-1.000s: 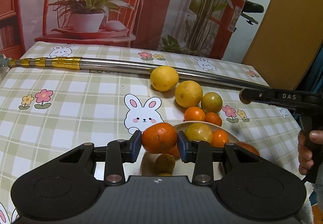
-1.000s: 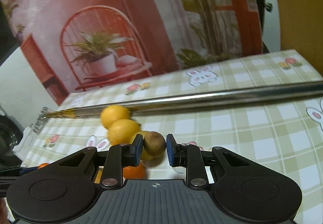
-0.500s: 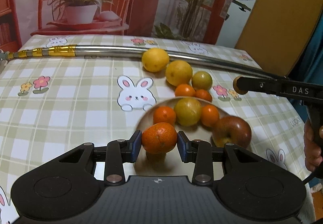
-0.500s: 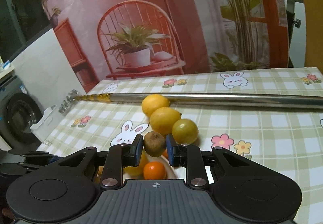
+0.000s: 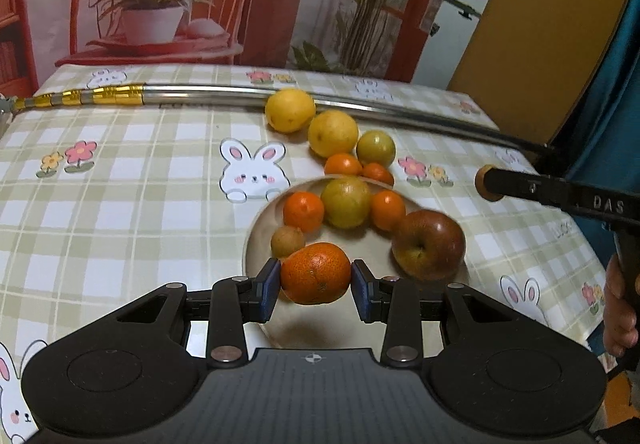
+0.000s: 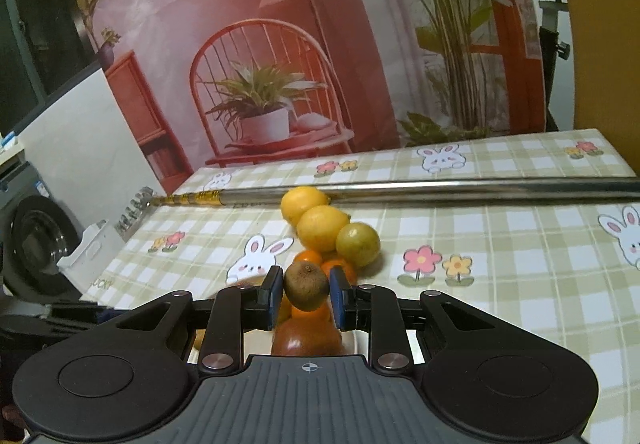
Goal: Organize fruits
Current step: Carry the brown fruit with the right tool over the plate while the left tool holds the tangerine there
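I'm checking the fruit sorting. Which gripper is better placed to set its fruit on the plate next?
Left, probably. The left gripper holds the orange directly over the plate, beside the apple. The right gripper holds its brown fruit off to the side.

Green-and-white checked desk (image 5: 120, 180) cloth with pink-eared bunnies and flowers, beige plate (image 5: 260, 240), orange mandarin (image 5: 315, 278), brown kiwi (image 6: 307, 285), dark red apple (image 5: 429, 249), yellow lemons (image 5: 291, 110)

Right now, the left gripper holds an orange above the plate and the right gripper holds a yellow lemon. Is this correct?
Not quite. The left gripper does hold the orange over the plate, but the right gripper holds a small brown fruit, not a yellow lemon. The right wrist view shows it; the two lemons lie on the table.
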